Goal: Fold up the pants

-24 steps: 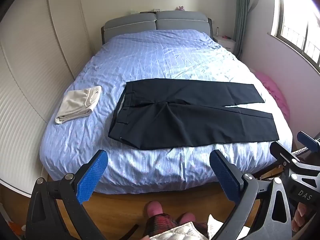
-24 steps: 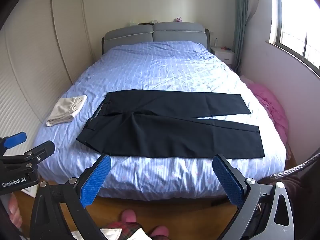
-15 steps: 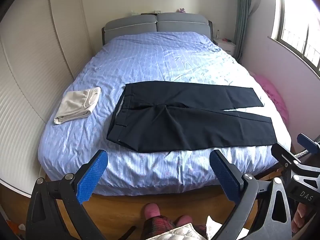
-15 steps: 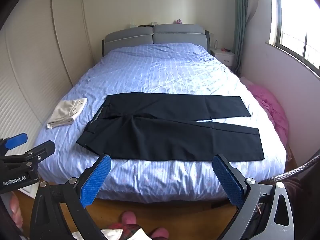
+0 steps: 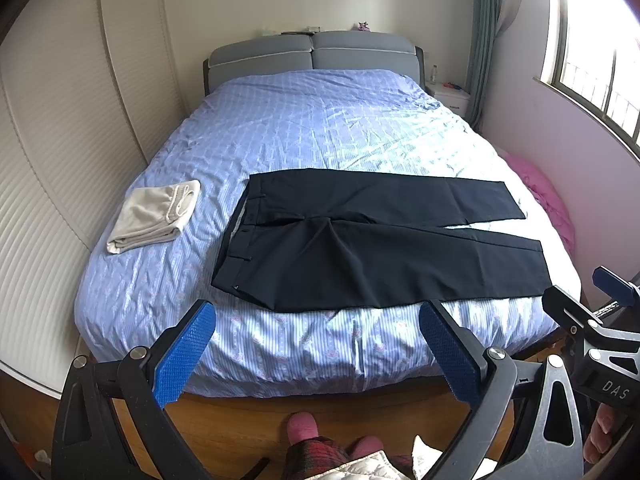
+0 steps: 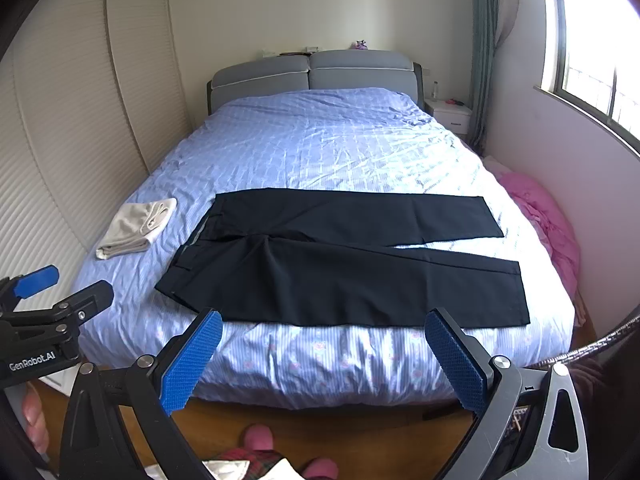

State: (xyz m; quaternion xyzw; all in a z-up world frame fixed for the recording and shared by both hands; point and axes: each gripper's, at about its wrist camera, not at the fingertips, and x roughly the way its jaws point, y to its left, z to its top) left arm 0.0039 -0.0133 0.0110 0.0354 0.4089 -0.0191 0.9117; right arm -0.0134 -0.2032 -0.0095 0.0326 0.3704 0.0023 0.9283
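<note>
Bedroom, daylight from window (image 5: 592, 64) on right. Bed (image 5: 320, 128) w/ blue striped cover fills centre; grey padded headboard (image 5: 312, 56) at far end, wood floor (image 5: 248, 420) at near end.

L to R:

- Far left: ribbed white wardrobe doors (image 5: 52, 152) along bed's left side.
- Folded beige garment (image 5: 154, 216) lies on cover near left edge, apart from pants, no contact.
- Black pants (image 5: 372, 248) lie flat across near half of bed, waistband to left, hems to right. Both legs spread out, far leg angled slightly away from near leg, narrow strip of cover visible between them toward hems. Not folded yet. Near leg's edge runs close to foot of bed.
- Right of bed: pink cloth heap (image 5: 548, 200) on floor against wall; white nightstand (image 5: 448, 96) beside headboard; teal curtain (image 5: 484, 40) in corner.

Tools:

- Left gripper (image 5: 316, 354): blue pads set wide apart, nothing between them. Held off foot of bed, short of pants, no contact w/ cloth.
- Right gripper (image 6: 324, 358): blue pads likewise wide, nothing held. Also off foot of bed, clear of pants.
- Each wrist view catches the other unit at frame edge.

Person's pink slippers (image 5: 304, 426) visible on floor below grippers.
</note>
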